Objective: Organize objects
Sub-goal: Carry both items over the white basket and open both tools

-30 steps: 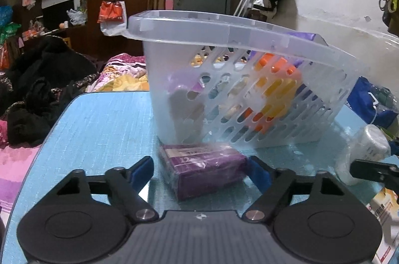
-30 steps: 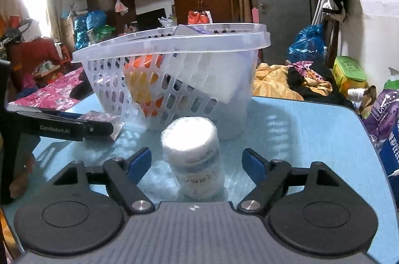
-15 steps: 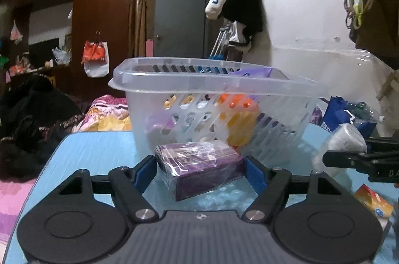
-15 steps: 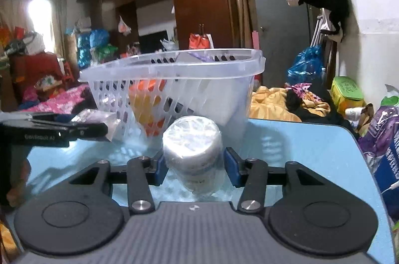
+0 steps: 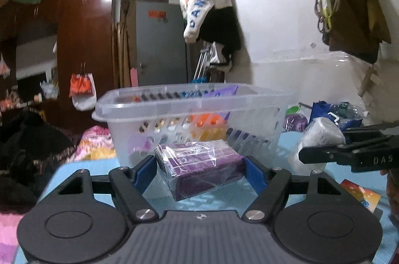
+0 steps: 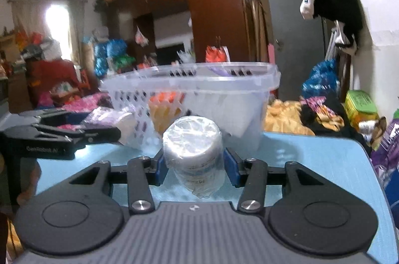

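A purple box in clear wrap sits between the blue pads of my left gripper, which is shut on it just above the blue table. My right gripper is shut on a white jar wrapped in plastic. Behind both stands a clear slotted basket holding orange, yellow and purple items. The right gripper and the white jar show at the right edge of the left wrist view. The left gripper and the purple box appear at the left of the basket.
An orange-and-yellow packet lies on the table at the right. Bags and a green box crowd the space past the table's right edge. Dark clothes and bedding lie past its left edge.
My right gripper's jaws closed onto the white jar. The left pads came in against the purple box. Both views tilted upward, so the basket now sits lower in each.
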### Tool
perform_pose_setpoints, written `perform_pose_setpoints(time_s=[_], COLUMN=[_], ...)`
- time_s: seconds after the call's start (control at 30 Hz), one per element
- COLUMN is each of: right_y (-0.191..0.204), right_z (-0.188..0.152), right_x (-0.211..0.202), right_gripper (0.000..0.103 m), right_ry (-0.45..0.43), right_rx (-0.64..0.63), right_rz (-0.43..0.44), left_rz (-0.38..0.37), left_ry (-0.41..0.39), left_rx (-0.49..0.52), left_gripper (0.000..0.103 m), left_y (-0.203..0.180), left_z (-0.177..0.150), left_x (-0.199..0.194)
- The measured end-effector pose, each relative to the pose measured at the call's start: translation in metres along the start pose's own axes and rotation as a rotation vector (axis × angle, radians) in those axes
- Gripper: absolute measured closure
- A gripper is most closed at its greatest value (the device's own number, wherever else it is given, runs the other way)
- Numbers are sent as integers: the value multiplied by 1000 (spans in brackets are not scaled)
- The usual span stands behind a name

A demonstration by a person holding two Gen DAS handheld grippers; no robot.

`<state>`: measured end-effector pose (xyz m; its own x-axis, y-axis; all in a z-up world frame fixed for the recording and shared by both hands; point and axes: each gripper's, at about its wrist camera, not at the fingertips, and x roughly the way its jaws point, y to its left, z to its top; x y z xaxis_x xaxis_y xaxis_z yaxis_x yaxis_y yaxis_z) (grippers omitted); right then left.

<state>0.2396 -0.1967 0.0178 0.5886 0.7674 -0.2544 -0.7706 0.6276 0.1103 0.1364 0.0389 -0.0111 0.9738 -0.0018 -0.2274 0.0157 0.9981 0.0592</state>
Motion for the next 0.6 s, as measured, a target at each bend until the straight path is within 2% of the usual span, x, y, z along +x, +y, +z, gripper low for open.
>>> perform_pose_setpoints(time_s=[0.17, 0.33, 0.43, 0.53, 0.6], right_y=[10, 26, 33, 31, 28], right_z=[22, 72, 102, 123, 131], right_x=[-15, -18, 0, 31, 57], right_gripper=[53, 53, 53, 53, 53], right_ry=[-35, -129, -156, -126, -90], right_rx=[-1, -67, -91, -92, -104], right_rz=[47, 0, -7, 25, -12], left_rz=[-35, -13, 18, 7, 3], left_ry=[-61, -108, -109, -79, -45], left_rx=[-22, -26, -60, -95, -125], left_gripper=[24, 24, 24, 24, 24], left_y=[-2, 6, 21, 36, 45], left_z=[15, 65, 101, 123, 132], left_x=[-25, -35, -21, 1, 18])
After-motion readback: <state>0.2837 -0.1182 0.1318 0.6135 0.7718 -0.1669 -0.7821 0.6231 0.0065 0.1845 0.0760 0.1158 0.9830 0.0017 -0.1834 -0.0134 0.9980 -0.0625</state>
